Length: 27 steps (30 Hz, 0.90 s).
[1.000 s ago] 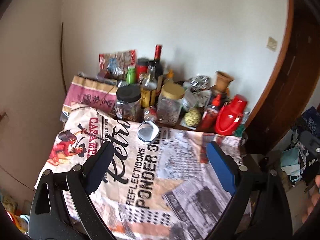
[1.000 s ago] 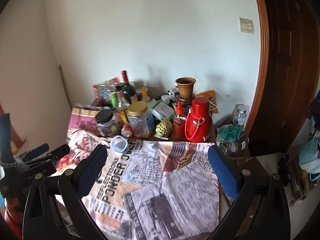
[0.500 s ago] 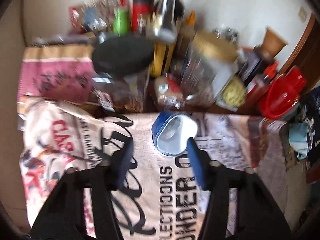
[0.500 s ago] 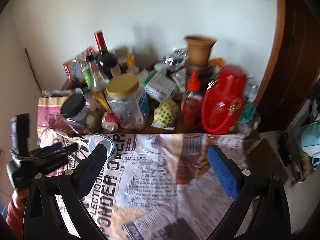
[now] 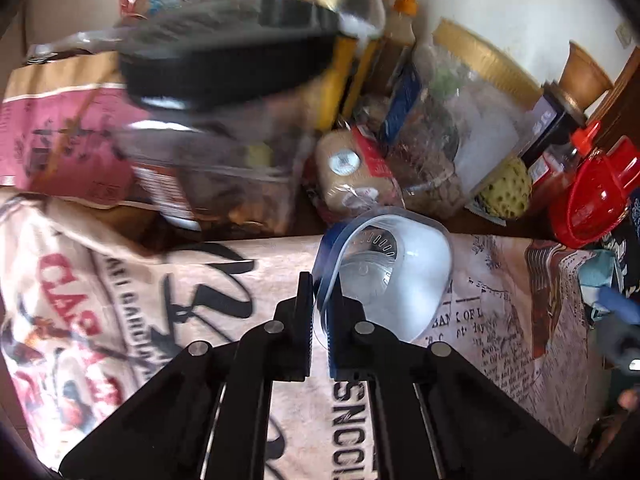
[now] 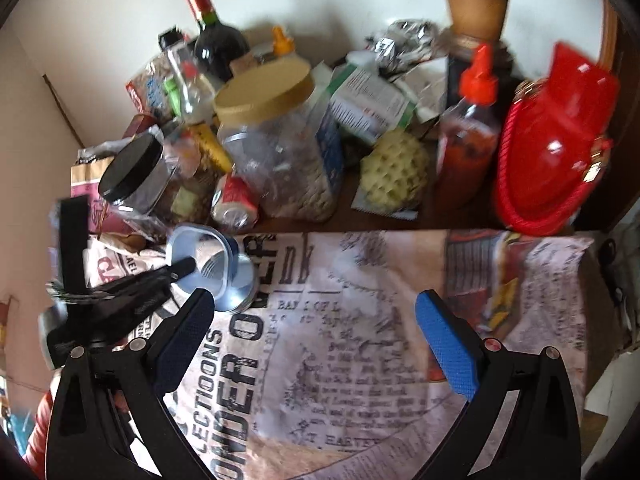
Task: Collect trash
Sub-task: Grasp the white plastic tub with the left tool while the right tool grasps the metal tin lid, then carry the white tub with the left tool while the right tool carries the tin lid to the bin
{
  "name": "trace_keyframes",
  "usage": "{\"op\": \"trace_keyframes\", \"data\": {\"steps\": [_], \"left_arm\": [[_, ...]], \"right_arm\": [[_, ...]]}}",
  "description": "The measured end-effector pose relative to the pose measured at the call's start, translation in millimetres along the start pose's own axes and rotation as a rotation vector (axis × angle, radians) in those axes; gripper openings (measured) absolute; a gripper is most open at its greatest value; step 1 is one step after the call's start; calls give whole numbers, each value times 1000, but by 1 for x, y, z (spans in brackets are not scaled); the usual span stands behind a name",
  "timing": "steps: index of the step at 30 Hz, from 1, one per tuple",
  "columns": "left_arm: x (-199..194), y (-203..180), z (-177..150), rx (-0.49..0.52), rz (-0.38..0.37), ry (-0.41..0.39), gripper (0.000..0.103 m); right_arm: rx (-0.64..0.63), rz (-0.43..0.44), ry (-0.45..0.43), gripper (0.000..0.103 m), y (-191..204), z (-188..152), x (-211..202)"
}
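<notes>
My left gripper (image 5: 319,320) is pinching the near rim of a clear plastic cup (image 5: 394,276) that lies on its side, mouth toward me, at the far edge of the tablecloth (image 5: 500,320). From my left camera I look straight into the cup: thin see-through wall, blue band round the rim, ribbed bottom. My right camera shows what that view cannot: the left gripper (image 6: 188,268) from the side, reaching in from the left with its black tip on the cup (image 6: 218,270), and behind it my hand's strap. My right gripper (image 6: 316,320) hangs over the middle of the cloth (image 6: 360,360) with its blue pads spread wide and nothing between them.

The cloth is printed like old newspaper, with big black lettering, and covers the near part of the table. Beyond it, bare dark wood is crowded up to a white wall: a black-lidded jar (image 6: 132,176), a bigger jar with a tan lid (image 6: 276,132), a dented can (image 6: 234,200), a wine bottle (image 6: 214,28), a knobbly yellow sponge (image 6: 394,168), a red-capped sauce bottle (image 6: 468,132), a glossy red flask (image 6: 556,140) and a clay pot (image 6: 474,4). Both views are blurred at the far end.
</notes>
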<state>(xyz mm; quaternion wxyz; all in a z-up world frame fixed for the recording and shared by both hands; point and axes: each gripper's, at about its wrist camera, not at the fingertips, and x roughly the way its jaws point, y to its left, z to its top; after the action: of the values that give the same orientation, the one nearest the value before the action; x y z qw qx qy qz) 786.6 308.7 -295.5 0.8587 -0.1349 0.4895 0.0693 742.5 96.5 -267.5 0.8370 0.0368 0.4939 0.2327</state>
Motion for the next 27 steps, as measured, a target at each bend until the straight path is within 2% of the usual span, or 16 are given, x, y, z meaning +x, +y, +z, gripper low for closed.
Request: {"op": "trace_keyframes", "data": {"steps": [5, 9, 11, 12, 14, 16, 18, 19, 20, 21, 27], "left_arm": [[-42, 36, -8, -63, 49, -54, 4], [-64, 64, -16, -107, 100, -66, 4], [-72, 75, -20, -115, 130, -70, 4], [-76, 80, -21, -120, 137, -71, 4], [-80, 85, -22, -128, 147, -75, 4], [-82, 89, -24, -130, 157, -82, 4], [-81, 88, -24, -132, 153, -87, 4], [-81, 88, -23, -132, 151, -88, 4], [-82, 88, -21, -132, 148, -89, 4], [-82, 86, -21, -130, 144, -90, 4], [-100, 63, -18, -106, 115, -122, 4]], "right_arm": [[-45, 36, 72, 100, 20, 2, 39], [-78, 90, 143, 100, 44, 4, 81], [-94, 85, 159, 98, 54, 6, 96], [-104, 55, 163, 98, 59, 6, 105], [-118, -36, 163, 84, 65, 9, 119], [-122, -60, 181, 59, 67, 10, 128], [-115, -74, 190, 50, 66, 11, 134], [-128, -70, 178, 31, 68, 11, 133], [-143, -58, 183, 21, 71, 11, 134], [-162, -59, 187, 6, 74, 10, 134], [-180, -55, 162, 3, 75, 1, 113]]}}
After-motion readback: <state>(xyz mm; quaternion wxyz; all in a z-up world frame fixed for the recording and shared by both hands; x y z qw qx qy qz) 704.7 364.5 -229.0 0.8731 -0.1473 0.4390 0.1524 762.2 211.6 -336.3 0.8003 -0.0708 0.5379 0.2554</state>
